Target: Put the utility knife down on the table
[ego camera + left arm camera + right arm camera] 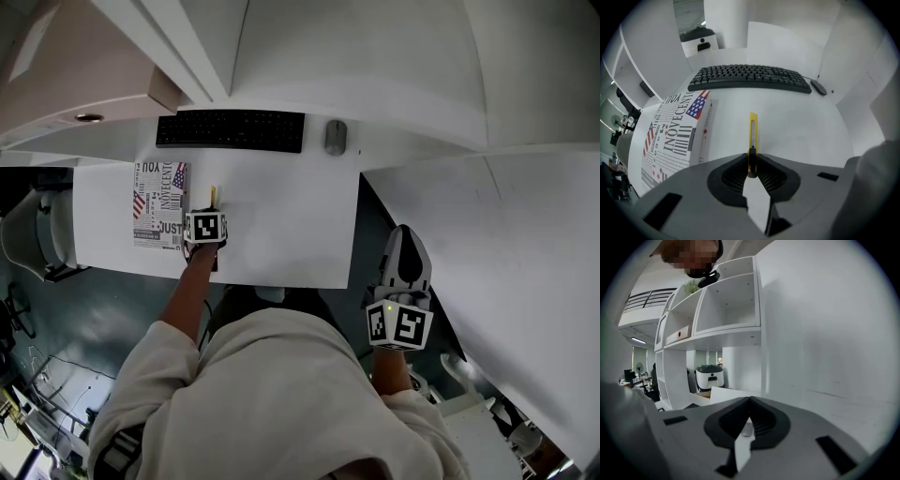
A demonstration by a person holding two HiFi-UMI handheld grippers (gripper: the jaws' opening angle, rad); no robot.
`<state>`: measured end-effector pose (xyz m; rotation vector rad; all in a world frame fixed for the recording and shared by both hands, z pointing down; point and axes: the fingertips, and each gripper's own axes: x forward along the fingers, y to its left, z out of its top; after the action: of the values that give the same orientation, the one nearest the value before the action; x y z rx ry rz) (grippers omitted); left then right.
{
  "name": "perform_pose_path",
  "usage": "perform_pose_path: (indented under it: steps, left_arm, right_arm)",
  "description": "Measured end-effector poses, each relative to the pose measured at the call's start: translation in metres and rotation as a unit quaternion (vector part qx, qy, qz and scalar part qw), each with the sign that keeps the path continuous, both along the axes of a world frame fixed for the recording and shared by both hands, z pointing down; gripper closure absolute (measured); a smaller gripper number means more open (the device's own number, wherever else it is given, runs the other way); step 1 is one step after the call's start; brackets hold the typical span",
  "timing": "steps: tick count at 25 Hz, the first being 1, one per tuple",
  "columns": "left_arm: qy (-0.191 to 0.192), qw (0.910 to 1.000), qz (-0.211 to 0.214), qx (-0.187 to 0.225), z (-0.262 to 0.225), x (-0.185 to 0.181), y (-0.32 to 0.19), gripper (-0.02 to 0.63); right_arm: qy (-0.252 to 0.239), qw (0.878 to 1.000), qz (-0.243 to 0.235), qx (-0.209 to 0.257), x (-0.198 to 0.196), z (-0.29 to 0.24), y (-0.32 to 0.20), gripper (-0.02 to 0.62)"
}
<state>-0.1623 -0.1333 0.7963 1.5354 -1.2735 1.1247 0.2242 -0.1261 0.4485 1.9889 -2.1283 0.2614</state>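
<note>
The left hand-held gripper (752, 157) is clenched on the yellow utility knife (753, 133). Its ribbed pads grasp the handle end, and the rest of the knife sticks straight out ahead of the jaws, over the white bench (797, 126). I cannot tell whether the knife tip touches the surface.

Just left of this hand-held gripper a printed book (670, 136) lies flat, close to the knife but apart from it. Further ahead, a black keyboard (750, 77) runs across the back of the bench, with a grey mouse (819, 87) off its right end. The stretch of bench ahead and to the right of the knife is plain white. White panels rise behind the keyboard and close the right side.

The right hand-held gripper (750, 401) is clenched on nothing, its jaws together. It is well to the right of the left one, beyond the bench's right edge (357, 234), beside a second white surface (506, 262). Ahead of it stand white shelves (726, 305) and a bare white wall (825, 333).
</note>
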Motion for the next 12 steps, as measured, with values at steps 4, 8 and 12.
perform_pose_path:
  steps: [4,8,12]
  left_arm:
    - [0.012,0.9994,-0.018,-0.027,0.01,0.003,0.004,0.549]
    - [0.005,0.9989,-0.018,-0.044,0.012,0.004,0.004,0.549]
    - [-0.003,0.9981,-0.017,-0.06,0.013,0.005,0.003,0.549]
  right_arm:
    - [-0.009,1.0,0.003,-0.001,0.006,0.005,-0.005,0.592]
    - [-0.015,1.0,0.006,-0.004,0.015,0.01,-0.009,0.592]
    - [-0.023,1.0,0.009,-0.005,0.023,0.015,-0.013,0.592]
